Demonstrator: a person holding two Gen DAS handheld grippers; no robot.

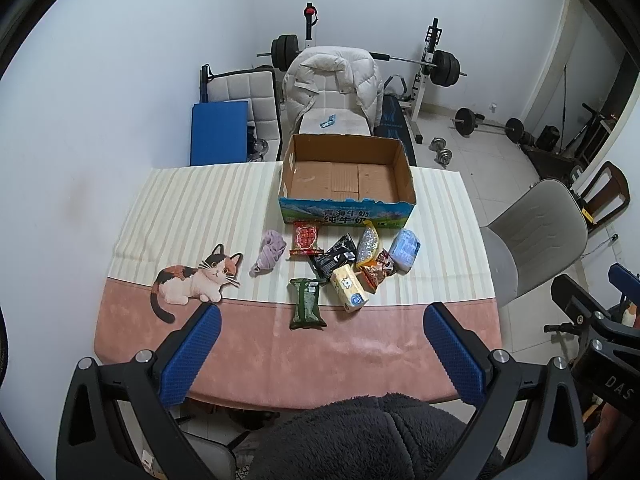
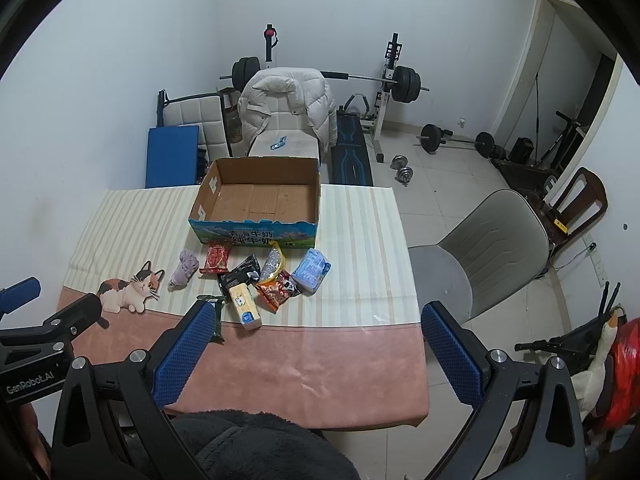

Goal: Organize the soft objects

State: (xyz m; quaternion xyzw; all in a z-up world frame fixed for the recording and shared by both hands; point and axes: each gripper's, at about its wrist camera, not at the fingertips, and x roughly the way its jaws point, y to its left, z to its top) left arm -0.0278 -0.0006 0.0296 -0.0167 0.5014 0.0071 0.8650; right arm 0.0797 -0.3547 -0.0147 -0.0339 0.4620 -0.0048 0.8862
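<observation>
1. Soft objects: a loose cluster of packets and a cloth on the tabletop (image 1: 360, 344), all just in front of the cardboard box (image 1: 347, 184), none inside it.
2. Cardboard box: open top, bare brown floor inside, blue printed front w/ Chinese text; sits at the far-middle of the tabletop. Landmark for the rest.
3. Left hand-held gripper (image 1: 320, 322): jaws spread wide, blue pads apart, holding nothing; hovers over the near pink edge, well apart from the box.
4. Right hand-held gripper (image 2: 314, 320): also spread wide, nothing between pads; near edge, to the right of the left one, well apart from the box.
5. Green packet (image 1: 307, 304): farthest from the box front, nearest the grippers, lying flat.
6. Yellow packet (image 1: 349, 289): just right of the green one, touching the pile nearer the box.
7. Light blue packet (image 1: 405, 250): in front of the box's right corner, rightmost of the cluster.
8. Red packet (image 1: 306, 239): just in front of the box's front wall, left-centre.
9. Black packet (image 1: 335, 256): between red and yellow, front of box.
10. Silver-yellow packet (image 1: 369, 245): close to the box front, right of black.
11. Orange-red packet (image 1: 378, 271): under/beside the silver one, overlapping.
12. Purple cloth (image 1: 269, 255): crumpled, left of the red packet, front-left of box.
</observation>
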